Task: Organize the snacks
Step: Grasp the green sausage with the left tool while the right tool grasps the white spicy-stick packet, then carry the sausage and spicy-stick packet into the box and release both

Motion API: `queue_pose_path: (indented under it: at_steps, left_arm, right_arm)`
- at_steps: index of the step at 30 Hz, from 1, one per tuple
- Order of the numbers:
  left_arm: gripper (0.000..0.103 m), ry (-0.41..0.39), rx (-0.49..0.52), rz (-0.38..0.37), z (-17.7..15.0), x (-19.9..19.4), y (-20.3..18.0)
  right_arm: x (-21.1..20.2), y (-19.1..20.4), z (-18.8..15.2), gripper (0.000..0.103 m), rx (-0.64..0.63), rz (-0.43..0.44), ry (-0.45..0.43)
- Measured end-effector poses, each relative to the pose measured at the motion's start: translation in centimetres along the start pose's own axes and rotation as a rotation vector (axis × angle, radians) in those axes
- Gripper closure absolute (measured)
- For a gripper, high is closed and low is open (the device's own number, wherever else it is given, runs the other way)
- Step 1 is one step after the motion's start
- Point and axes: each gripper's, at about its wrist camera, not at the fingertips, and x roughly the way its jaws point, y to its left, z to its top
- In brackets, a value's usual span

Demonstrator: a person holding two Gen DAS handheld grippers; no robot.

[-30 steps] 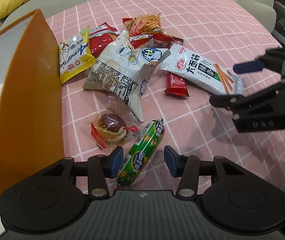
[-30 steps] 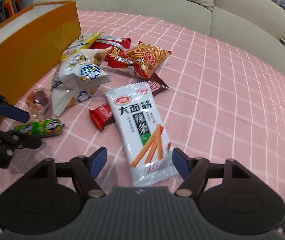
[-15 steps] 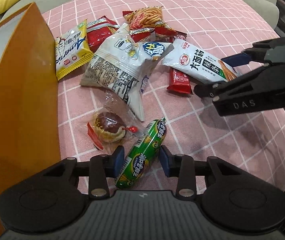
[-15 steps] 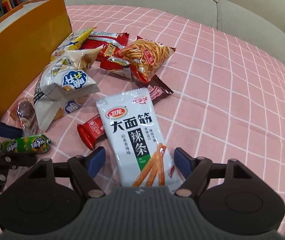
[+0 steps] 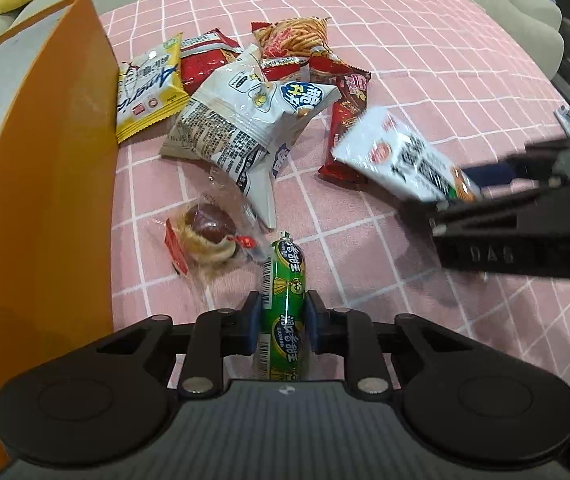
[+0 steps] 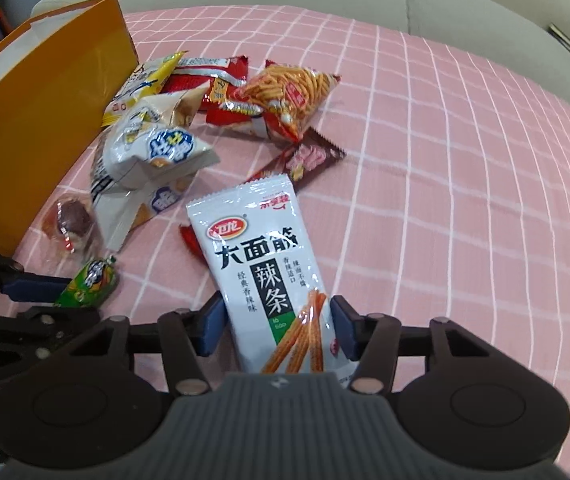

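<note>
Early in the sorting: left gripper (image 5: 283,322) clamped on a glossy green sausage stick (image 5: 283,312), right gripper (image 6: 277,330) pinching a flat white spicy-strip packet (image 6: 267,276), lifted. Crinkly foil bags, red bar (image 5: 345,136) and clear-wrapped pastry (image 5: 205,238) left loose on pink checked cloth (image 6: 445,160) beside orange box (image 5: 45,200)

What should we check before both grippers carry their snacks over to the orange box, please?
1. Left gripper shut on the green sausage: ok.
2. Right gripper shut on the white spicy-strip packet: ok, pads touch both edges.
3. Packet lifted off the pink cloth: ok, its far end hangs in the air in the left view.
4. Sausage lifted off the cloth: cannot tell.
5. Orange box within reach on the left: ok.
6. Free room inside the box: cannot tell.
</note>
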Motion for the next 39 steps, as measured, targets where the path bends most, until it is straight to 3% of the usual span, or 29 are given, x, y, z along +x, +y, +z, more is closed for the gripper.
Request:
queue_pose_path:
  at_steps: [9, 24, 39]
  left_arm:
    - [0.078, -0.086, -0.045, -0.039, -1.5, -4.1, -0.2]
    - [0.078, -0.298, -0.141, -0.042, -2.9, -13.2, 2.2]
    - [0.078, -0.37, -0.124, 0.082, -2.1, -20.1, 9.1]
  right_arm:
    - [-2.9, 0.8, -2.6, 0.051, 0.092, -0.006, 0.004]
    - [-10.4, 4.6, -2.6, 0.051, 0.083, 0.016, -0.129]
    - [-15.9, 13.0, 2.4, 0.051, -0.046, 0.17, -0.24]
